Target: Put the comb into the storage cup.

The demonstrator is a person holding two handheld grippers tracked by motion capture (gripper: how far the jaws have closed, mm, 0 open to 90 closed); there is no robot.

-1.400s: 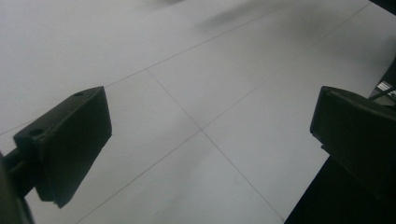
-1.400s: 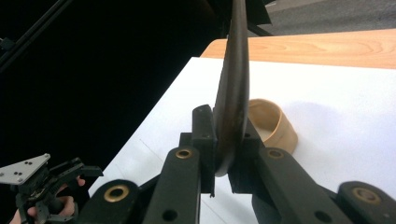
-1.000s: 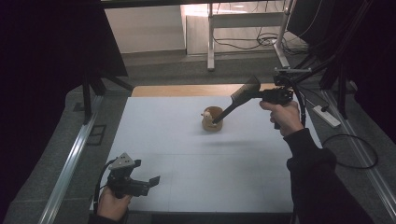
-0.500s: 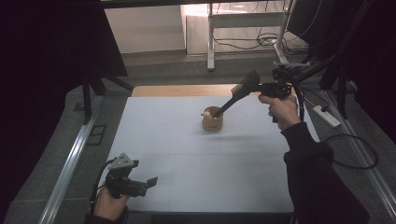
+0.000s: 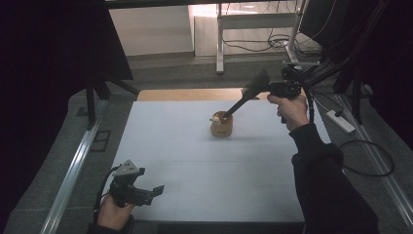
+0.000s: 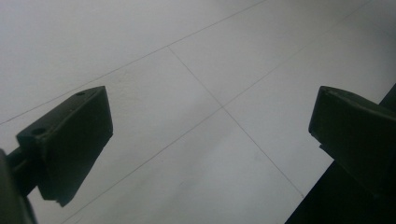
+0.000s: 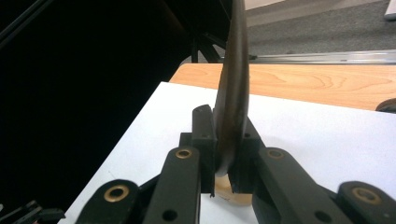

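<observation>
Nearest, the left gripper [image 5: 155, 190] rests at the white table's [image 5: 195, 185] near left edge, jaws wide apart with nothing between them. Farther off, the right gripper [image 7: 223, 161] is clamped tight on a dark spatula [image 5: 243, 97], whose long axis slopes down-left, apparently into a small wooden cup [image 5: 221, 126] mid-table.

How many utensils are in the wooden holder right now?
1: a dark spatula, blade end clamped in the right gripper, handle tip down in the holder. A pale bit at the holder's rim is unclear.
</observation>
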